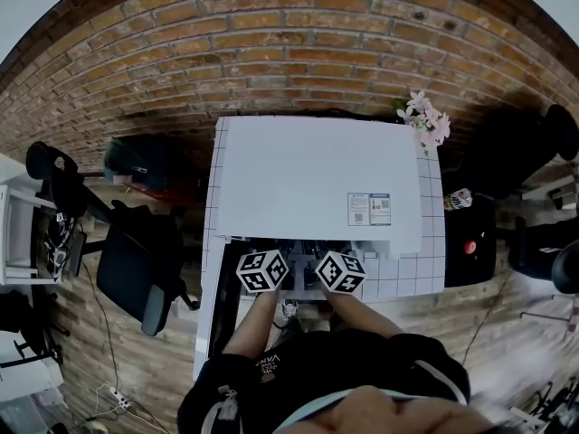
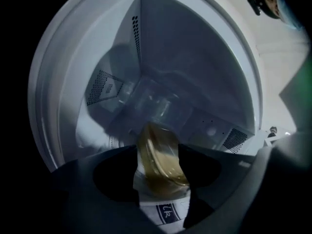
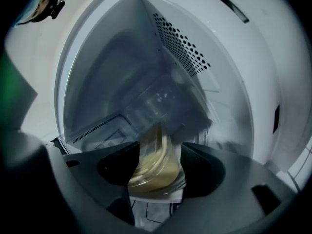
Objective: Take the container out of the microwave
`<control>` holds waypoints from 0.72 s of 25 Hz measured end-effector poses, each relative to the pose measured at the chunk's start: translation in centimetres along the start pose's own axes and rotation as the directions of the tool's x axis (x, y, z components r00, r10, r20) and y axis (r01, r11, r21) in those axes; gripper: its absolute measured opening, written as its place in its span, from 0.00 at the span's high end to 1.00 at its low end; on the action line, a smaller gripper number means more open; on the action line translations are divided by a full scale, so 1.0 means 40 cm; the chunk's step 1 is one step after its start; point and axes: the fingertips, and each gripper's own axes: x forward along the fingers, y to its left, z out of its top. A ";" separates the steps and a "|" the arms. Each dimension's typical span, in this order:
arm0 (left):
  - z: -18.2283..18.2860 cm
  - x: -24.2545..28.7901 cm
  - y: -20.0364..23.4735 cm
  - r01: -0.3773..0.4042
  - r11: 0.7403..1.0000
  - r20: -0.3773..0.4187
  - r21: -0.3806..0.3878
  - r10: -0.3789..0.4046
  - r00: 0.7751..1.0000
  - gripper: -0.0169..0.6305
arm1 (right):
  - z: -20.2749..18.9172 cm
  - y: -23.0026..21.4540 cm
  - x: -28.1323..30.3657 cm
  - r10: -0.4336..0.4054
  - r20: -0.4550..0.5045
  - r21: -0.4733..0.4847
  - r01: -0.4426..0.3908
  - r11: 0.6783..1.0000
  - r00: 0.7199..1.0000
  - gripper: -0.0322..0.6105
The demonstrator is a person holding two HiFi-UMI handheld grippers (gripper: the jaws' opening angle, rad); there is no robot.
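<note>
1. White microwave (image 1: 317, 183), seen from above, standing on a white tiled counter (image 1: 434, 269) against a brick wall (image 1: 271, 52). A printed label (image 1: 369, 209) sits on its top near the right front corner.
2. Left gripper (image 1: 263, 271) and right gripper (image 1: 340, 272): marker cubes side by side at the microwave's front edge, jaws out of sight.
3. Pink flowers (image 1: 425, 116) at the counter's back right corner.
4. Black chair (image 1: 136, 260), left of the counter.
</note>
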 end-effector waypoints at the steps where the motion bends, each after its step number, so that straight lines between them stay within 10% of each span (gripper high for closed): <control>1: -0.003 0.005 -0.001 0.008 1.000 -0.006 0.000 -0.008 1.000 0.58 | -0.004 -0.001 0.004 0.003 -0.005 -0.004 -0.003 1.000 1.000 0.58; 18: -0.014 0.009 -0.018 0.057 0.998 -0.023 0.008 -0.057 0.998 0.65 | -0.032 0.023 0.010 0.072 -0.097 -0.022 -0.075 0.997 0.993 0.62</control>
